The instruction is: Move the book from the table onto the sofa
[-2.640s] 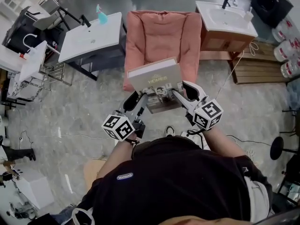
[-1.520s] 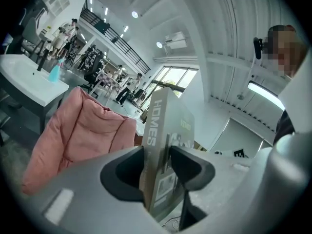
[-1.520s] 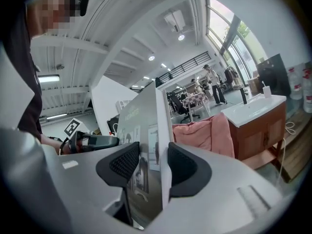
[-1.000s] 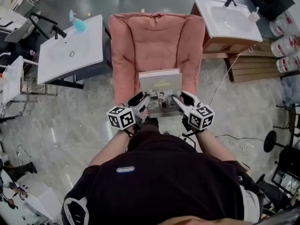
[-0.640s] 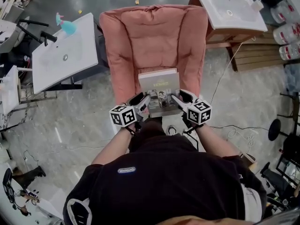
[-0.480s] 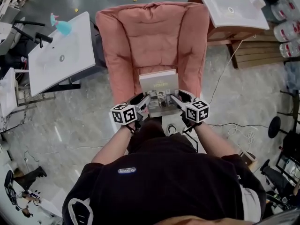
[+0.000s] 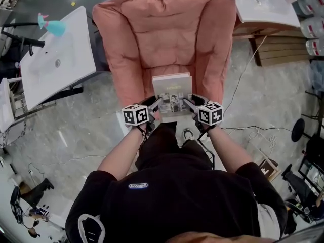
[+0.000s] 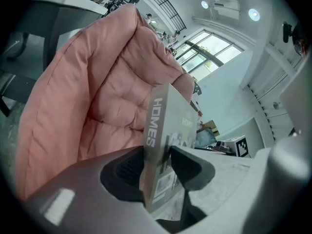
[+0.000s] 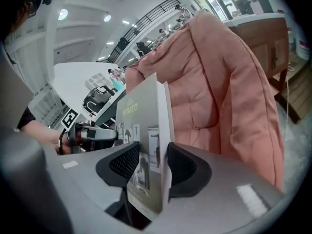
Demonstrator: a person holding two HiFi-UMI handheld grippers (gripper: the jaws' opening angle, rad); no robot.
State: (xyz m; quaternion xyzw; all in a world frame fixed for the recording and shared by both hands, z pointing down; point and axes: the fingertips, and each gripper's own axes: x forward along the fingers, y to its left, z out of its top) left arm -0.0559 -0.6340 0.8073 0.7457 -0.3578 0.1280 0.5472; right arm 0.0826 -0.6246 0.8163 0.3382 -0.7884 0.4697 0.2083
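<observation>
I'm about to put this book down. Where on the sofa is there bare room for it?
The sofa seat is bare all over, bordered by its padded arms and backrest, just beyond the book clamped by the left gripper and right gripper. Crowded: the front edge, where both grippers sit.

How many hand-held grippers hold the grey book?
2. The left hand-held gripper clamps the grey hardcover book's left edge, the right hand-held gripper its right edge, over the pink padded sofa. None seems hidden.

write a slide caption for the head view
Left gripper and right gripper each clamp a near corner of the book, holding it over the front of the pink sofa.
</observation>
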